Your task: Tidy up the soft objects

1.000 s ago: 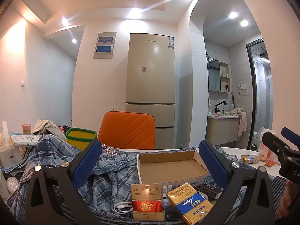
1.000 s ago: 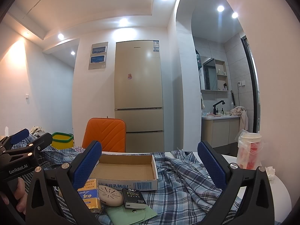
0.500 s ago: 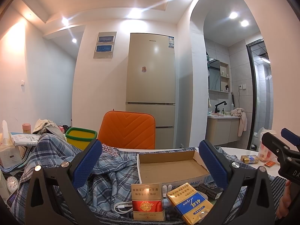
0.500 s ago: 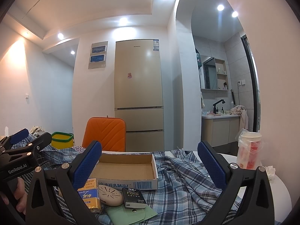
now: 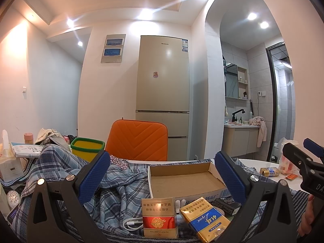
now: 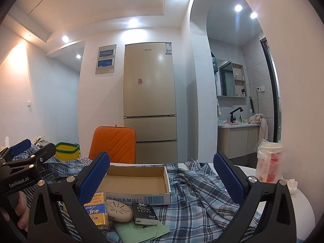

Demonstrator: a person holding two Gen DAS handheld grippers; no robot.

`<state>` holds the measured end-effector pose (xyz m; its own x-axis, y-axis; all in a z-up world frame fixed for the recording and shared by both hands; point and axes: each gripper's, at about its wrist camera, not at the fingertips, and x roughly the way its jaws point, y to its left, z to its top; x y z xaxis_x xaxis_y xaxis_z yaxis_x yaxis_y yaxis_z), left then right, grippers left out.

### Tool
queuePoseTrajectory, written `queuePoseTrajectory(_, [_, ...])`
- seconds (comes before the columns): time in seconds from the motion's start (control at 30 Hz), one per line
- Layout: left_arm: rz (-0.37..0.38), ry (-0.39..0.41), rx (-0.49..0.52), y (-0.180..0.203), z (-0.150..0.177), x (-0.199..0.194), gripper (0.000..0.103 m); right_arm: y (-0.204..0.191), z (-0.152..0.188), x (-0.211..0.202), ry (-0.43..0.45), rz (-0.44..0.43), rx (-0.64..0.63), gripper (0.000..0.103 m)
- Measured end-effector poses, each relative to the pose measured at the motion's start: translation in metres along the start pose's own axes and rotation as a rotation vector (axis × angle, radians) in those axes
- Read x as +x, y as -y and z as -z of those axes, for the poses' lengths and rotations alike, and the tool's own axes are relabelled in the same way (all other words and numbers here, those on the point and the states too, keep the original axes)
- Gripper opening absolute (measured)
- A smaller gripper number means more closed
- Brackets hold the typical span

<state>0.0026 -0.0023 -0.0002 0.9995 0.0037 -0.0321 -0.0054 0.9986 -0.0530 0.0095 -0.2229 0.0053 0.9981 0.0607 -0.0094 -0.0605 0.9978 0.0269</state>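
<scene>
Left wrist view: my left tongs gape wide, empty above the plaid shirt; right tongs likewise spread, grasping nothing.

Right hand-held gripper gapes wide over plaid shirt — cardboard box behind.

Left gripper: jaws spread wide, nothing between the blue pads, held level and pointing forward; in the right wrist view a bare hand grips its handle at the lower left. Right gripper: jaws equally wide apart and empty, level, with fingertips of the holding hand visible at its handle.
</scene>
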Motion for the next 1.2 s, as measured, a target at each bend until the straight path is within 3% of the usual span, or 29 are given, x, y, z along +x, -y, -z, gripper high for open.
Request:
queuePoseTrajectory(0.4, [0.011,-0.004,0.006,-0.001,0.001,0.001,0.103,-0.001,0.0,0.0,-0.001,0.0,0.0,0.103])
queuePoseTrajectory(0.6, [0.069,-0.045,0.02,0.002,0.002,0.008,0.103,-0.001,-0.001,-0.001,0.0,0.0,0.0,0.103])
queuePoseTrajectory(1.0, [0.073,-0.081,-0.011,-0.004,0.002,0.015,0.103,-0.002,0.002,0.001,-0.003,0.005,-0.013,0.103])
queuePoseTrajectory(1.2, [0.082,-0.087,-0.006,-0.002,0.001,0.014,0.103,-0.01,0.0,-0.004,0.02,0.047,-0.049,0.103])
